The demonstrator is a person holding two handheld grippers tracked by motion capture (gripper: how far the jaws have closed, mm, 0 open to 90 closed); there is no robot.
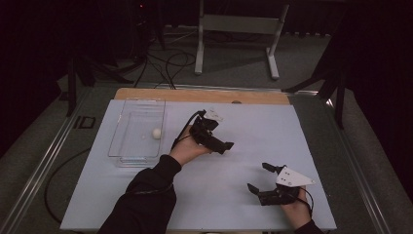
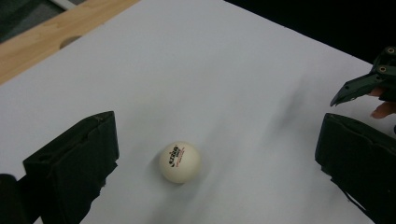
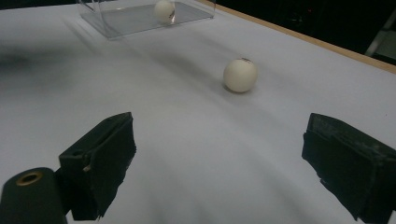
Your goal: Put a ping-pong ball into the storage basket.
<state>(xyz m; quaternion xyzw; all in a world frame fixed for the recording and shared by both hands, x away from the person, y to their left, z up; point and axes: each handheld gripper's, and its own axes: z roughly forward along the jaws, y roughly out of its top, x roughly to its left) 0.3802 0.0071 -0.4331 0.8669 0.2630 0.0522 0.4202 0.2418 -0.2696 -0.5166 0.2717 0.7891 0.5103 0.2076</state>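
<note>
light: dim room, dark surround | white table (image 1: pixel 253 146) brightest, no glare | shadows: soft, smeared | focus: near jaws slightly blurred, high view grainy

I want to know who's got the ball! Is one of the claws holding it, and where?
Nothing is held. The left gripper is open, with the ball lying loose on the table between its jaws. The right gripper is open too.

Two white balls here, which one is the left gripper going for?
The loose ball on the bare white table, lying between the open jaws of the left gripper. The other ball sits inside the clear tray.
</note>
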